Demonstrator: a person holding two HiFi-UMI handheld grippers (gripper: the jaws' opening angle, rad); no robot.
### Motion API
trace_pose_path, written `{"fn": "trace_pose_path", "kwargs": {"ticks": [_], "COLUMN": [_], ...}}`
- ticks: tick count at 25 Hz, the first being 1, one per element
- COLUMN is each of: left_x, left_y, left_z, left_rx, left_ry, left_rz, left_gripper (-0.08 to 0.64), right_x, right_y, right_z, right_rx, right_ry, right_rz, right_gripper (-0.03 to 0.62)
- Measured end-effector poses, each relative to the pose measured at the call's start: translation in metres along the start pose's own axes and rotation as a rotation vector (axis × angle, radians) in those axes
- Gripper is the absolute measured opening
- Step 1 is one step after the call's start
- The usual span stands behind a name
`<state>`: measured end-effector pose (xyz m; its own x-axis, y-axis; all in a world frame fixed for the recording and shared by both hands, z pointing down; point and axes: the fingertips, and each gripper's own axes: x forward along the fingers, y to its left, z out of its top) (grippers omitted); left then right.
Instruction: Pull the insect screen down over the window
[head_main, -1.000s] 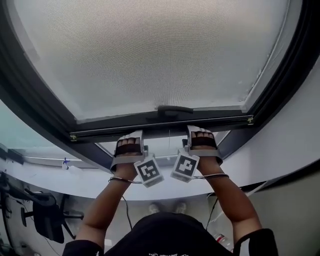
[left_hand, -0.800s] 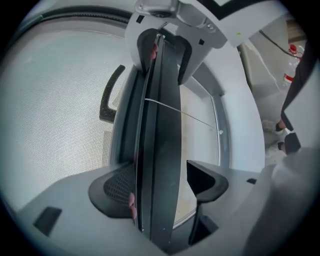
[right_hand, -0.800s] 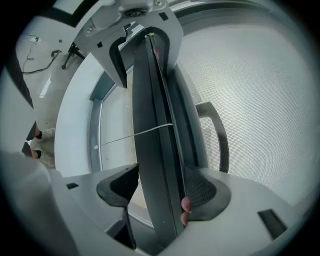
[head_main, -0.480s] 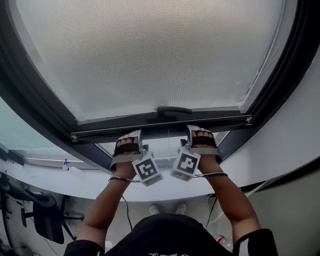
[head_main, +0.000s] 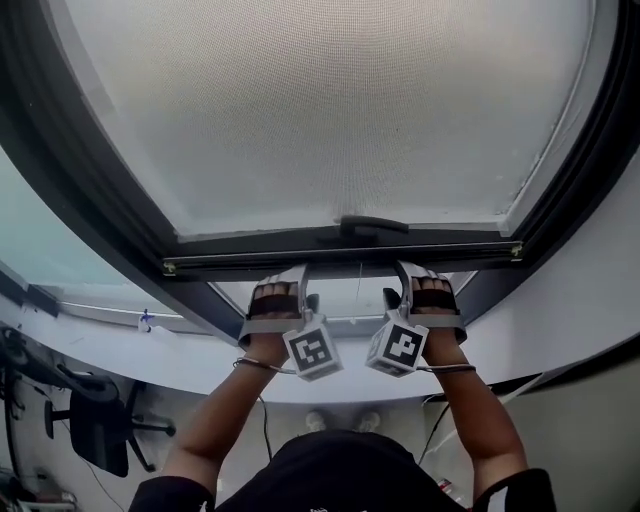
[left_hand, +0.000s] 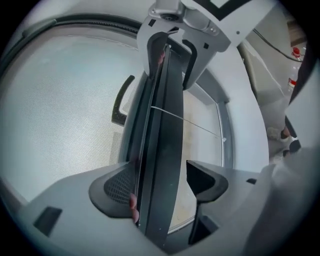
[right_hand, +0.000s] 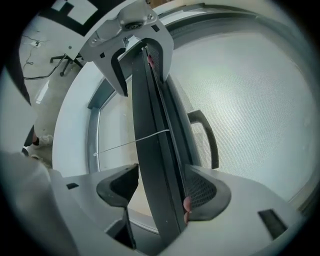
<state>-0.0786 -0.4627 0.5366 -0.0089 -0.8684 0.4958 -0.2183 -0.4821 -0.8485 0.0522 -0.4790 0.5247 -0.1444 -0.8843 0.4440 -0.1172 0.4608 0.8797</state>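
Head view: insect screen (head_main: 330, 110) covers most of the window; its bottom bar (head_main: 340, 250) sits near the frame's lower edge, with a glass strip (head_main: 350, 298) still bare. Left gripper (head_main: 283, 282), jaws just narrowed, and right gripper (head_main: 420, 278) straddle the bar unclamped. Final pull remains.

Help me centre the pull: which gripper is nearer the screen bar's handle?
The right gripper, close by the handle; the left gripper, its jaws just closing slightly round the bar, sits farther off.
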Motion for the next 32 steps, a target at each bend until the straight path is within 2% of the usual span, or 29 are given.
{"fn": "trace_pose_path", "kwargs": {"ticks": [2,4,6,9,10,13,14,16,19,22,26,30,32], "left_x": [-0.008,-0.017,-0.028,-0.045,-0.050,-0.066,-0.071,-0.079,-0.087,-0.097,-0.116,-0.137,-0.150], "left_y": [0.001,0.004,0.007,0.009,0.012,0.019,0.020,0.021,0.021,0.018,0.017,0.008,0.002], "left_z": [0.000,0.001,0.004,0.006,0.005,-0.002,-0.005,-0.012,-0.023,-0.029,-0.028,-0.016,-0.012], "left_rx": [-0.028,-0.096,-0.233,-0.502,-0.554,-0.577,-0.593,-0.646,-0.715,-0.771,-0.879,-1.087,-1.164], "left_ry": [-0.022,-0.063,-0.139,-0.269,-0.295,-0.332,-0.349,-0.377,-0.391,-0.395,-0.391,-0.446,-0.458], "left_rz": [0.004,0.011,-0.005,-0.060,-0.050,0.039,0.056,0.067,0.082,0.105,0.110,0.063,0.057], "left_gripper": [0.328,0.328,0.328,0.328,0.328,0.328,0.311,0.256,0.205,0.142,0.026,0.003,0.003], "right_x": [-0.007,-0.015,-0.024,-0.041,-0.047,-0.062,-0.067,-0.078,-0.092,-0.108,-0.131,-0.156,-0.170], "right_y": [0.001,0.004,0.008,0.007,0.006,0.006,0.006,0.004,-0.003,-0.008,-0.010,-0.005,0.001], "right_z": [0.002,0.007,0.017,0.037,0.044,0.057,0.060,0.065,0.069,0.066,0.054,0.037,0.029], "right_rx": [0.035,0.102,0.203,0.381,0.423,0.468,0.488,0.569,0.706,0.796,0.891,1.005,1.062], "right_ry": [-0.010,-0.031,-0.063,-0.136,-0.161,-0.213,-0.228,-0.259,-0.299,-0.331,-0.371,-0.417,-0.436], "right_rz": [-0.003,0.011,0.035,0.042,0.034,-0.016,-0.035,-0.064,-0.109,-0.152,-0.177,-0.158,-0.138], "right_gripper": [0.299,0.299,0.299,0.299,0.298,0.289,0.243,0.195,0.088,0.013,0.006,0.006,0.006]}}
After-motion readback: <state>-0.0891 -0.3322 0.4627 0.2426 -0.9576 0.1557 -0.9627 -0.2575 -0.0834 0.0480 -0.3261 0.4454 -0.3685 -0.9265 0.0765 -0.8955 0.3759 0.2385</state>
